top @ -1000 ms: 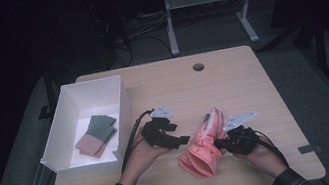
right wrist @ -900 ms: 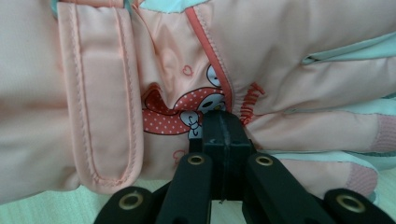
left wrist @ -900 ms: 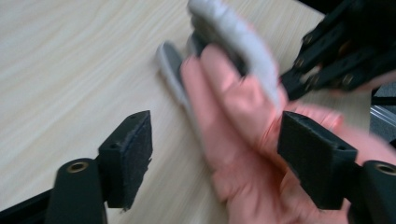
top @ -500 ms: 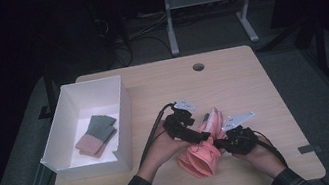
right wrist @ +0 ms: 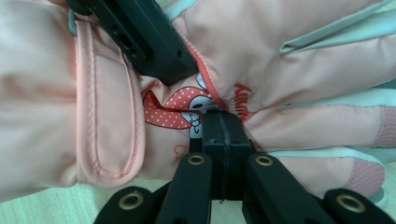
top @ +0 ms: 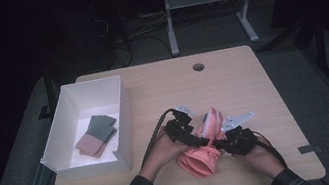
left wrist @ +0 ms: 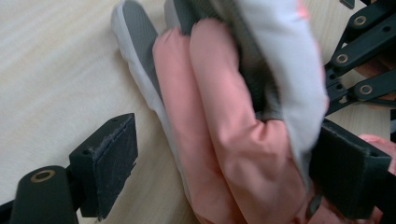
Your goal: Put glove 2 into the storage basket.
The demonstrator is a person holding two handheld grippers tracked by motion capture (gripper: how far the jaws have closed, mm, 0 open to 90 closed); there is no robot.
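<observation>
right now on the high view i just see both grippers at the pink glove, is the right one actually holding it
Observer: Yes. In the right gripper view the right gripper is shut, pinching the peach-pink padded fabric glove beside its red polka-dot cartoon print.
Operator: and the left one
Observer: The left gripper is open. Its fingers have just been opening, with the glove between them and one pad clear of it over the pale wooden table.
Operator: is the glove all pink
Observer: No. The left gripper view shows a dark grey textured patch with pale trim.
</observation>
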